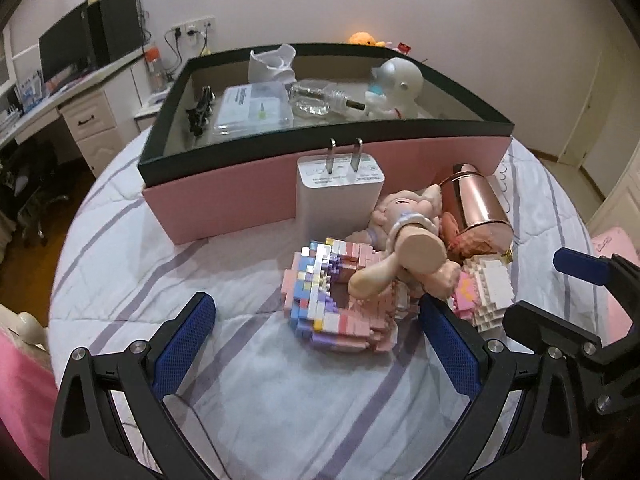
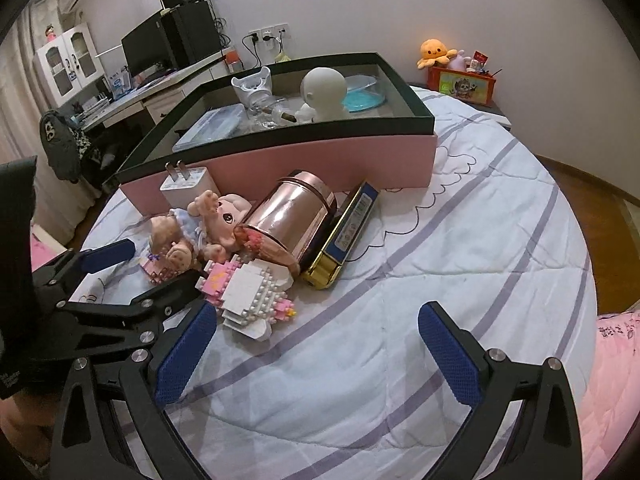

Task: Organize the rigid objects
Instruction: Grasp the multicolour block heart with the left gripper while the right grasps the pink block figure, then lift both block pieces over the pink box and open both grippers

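**Pink box on the bed, clutter heaped at its front wall**

Pink box (image 1: 248,200), dark-rimmed, sits on the striped quilt (image 2: 440,280). Landmark for all below.

Inside the box: white astronaut figure (image 1: 396,88), clear glass bottle (image 1: 316,96) lying on its side next to it, flat clear plastic case (image 1: 252,110) with a printed label too blurred to read, a small dark object (image 1: 200,110) near the left wall, a white cup-like holder (image 1: 270,64) at the back. From the right wrist view, a blue-tinted round dish (image 2: 364,94) behind the astronaut.

Against the box's front wall: white charger plug (image 1: 338,196), prongs up; small grey print on its top face, not legible. Just right of it a rose-gold canister (image 2: 292,216) lying tipped, and a blue-and-gold flat tin (image 2: 348,232) leaning beside that, with a barcode-style label, text unreadable. A pink doll (image 2: 208,220) lies in front of the charger, touching the canister. Nearer than the doll: a pink-and-blue brick model (image 1: 332,300) and a pink-and-white brick model (image 2: 252,292).

Left gripper (image 1: 316,344): fingers spread wide, nothing between them, low over the quilt, the pink-and-blue model just ahead between the tips. Right gripper (image 2: 316,352): also spread wide and empty, over bare quilt, the pink-and-white model beside its left finger. The two tools sit side by side, close.
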Motion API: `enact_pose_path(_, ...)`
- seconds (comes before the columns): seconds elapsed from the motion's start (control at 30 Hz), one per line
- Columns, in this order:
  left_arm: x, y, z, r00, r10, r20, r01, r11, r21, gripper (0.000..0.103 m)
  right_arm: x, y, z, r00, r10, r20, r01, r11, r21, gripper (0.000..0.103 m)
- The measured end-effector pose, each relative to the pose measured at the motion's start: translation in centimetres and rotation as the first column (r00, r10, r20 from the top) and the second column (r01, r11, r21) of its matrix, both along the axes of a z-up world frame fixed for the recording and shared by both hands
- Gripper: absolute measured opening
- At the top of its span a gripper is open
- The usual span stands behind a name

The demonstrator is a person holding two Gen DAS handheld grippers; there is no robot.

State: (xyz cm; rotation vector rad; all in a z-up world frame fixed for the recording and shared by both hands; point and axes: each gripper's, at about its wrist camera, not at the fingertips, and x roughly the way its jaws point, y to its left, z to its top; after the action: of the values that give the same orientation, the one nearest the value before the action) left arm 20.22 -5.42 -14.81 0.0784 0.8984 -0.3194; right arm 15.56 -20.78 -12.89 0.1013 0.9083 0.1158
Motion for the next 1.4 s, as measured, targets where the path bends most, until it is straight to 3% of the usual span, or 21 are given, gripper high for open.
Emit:
enact_pose_path(0.07, 0.2, 0.3, -0.2, 1.0, 0.005, -0.009, -0.005, 1.0, -0.011, 0.077, 0.0, 0.3, 0.0, 1.0, 0.011, 0.0, -0.011, 1.0, -0.001, 0.102)
enact_pose_path(0.13, 0.1, 0.9, 0.0, 1.0, 0.018, 0.008, -0.018, 1.0, -0.01, 0.063, 0.1, 0.8, 0.0, 1.0, 0.021, 0.0, -0.021, 1.0, -0.007, 0.102)
enact_pose_path(0.23, 0.1, 2.4, 0.0, 1.0, 0.03, -0.005, -0.03, 0.998, -0.055, 0.062, 0.3, 1.6, -0.2, 0.999, 0.034, -0.004, -0.034, 0.999, -0.01, 0.102)
enact_pose_path(0.37, -0.3, 3.2, 0.0, 0.999, 0.047, 0.004, -0.046, 0.998, -0.048, 0.064, 0.6, 2.6, -0.7, 0.999, 0.037, -0.004, -0.037, 0.999, -0.006, 0.1)
enact_pose_path(0.63, -0.1, 3.2, -0.1, 0.998, 0.058, 0.011, -0.057, 0.997, -0.042, 0.063, 0.8, 3.4, -1.4, 0.999, 0.007, 0.032, -0.005, 0.999, -0.035, 0.06)
enact_pose_path(1.0, -2.3, 4.4, 1.0, 0.997, 0.079, 0.02, -0.077, 0.994, -0.083, 0.063, -1.4, 1.9, 0.2, 0.998, 0.039, 0.048, -0.041, 0.999, 0.027, 0.06)
enact_pose_path(1.4, -3.4, 5.2, 6.0, 0.989, 0.081, 0.122, -0.068, 0.992, -0.109, 0.063, -1.4, 0.2, 4.6, 0.989, 0.035, 0.147, -0.046, 0.996, 0.077, 0.06)
